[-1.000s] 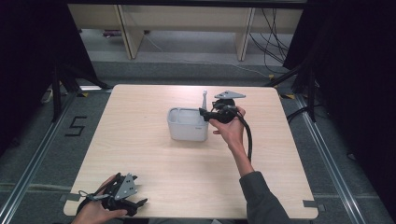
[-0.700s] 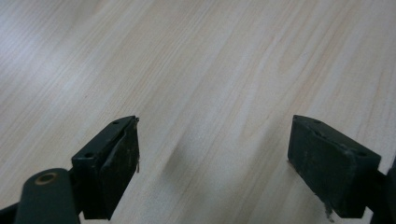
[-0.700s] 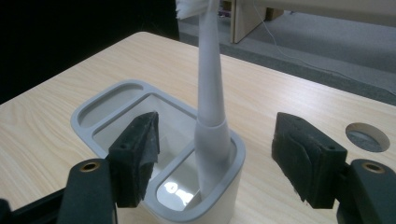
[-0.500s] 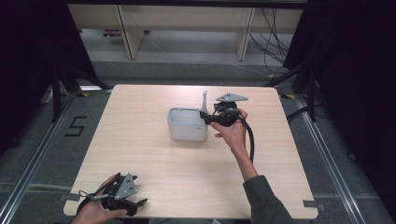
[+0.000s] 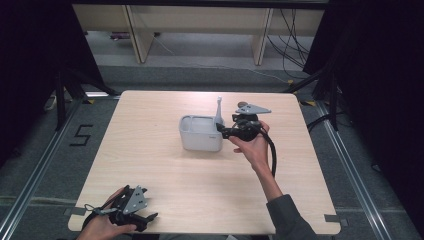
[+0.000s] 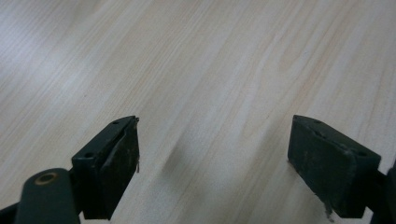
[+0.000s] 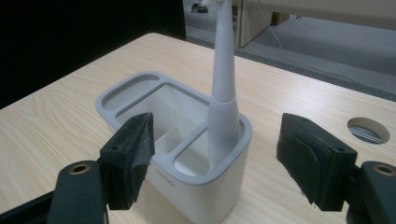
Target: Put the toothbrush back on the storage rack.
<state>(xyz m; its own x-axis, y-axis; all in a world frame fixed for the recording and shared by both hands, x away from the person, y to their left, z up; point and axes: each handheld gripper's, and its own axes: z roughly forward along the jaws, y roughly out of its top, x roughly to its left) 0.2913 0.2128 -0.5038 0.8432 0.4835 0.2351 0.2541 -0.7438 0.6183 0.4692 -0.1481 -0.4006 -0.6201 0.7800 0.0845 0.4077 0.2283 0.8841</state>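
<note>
A pale grey holder (image 5: 199, 135) with several compartments stands at the middle of the table. A white toothbrush (image 5: 219, 110) stands upright in its right-hand end slot. My right gripper (image 5: 223, 131) points at that end of the holder from the right. In the right gripper view the toothbrush (image 7: 223, 88) rises from the holder (image 7: 201, 191) just ahead of the gap of my right gripper (image 7: 219, 140). Its jaws have just been opening and the pads touch nothing. My left gripper (image 5: 146, 219) rests open at the table's near left corner. The left gripper view has my left gripper (image 6: 215, 154) over bare wood.
The light wooden table (image 5: 150, 165) has a round cable hole (image 7: 368, 129) near the holder on the far right. Shelving legs and cables stand on the floor beyond the far edge. Dark curtains flank both sides.
The right hand has shifted slightly toward the near right, away from the holder. The toothbrush stays upright in its slot. The left hand has not moved.
</note>
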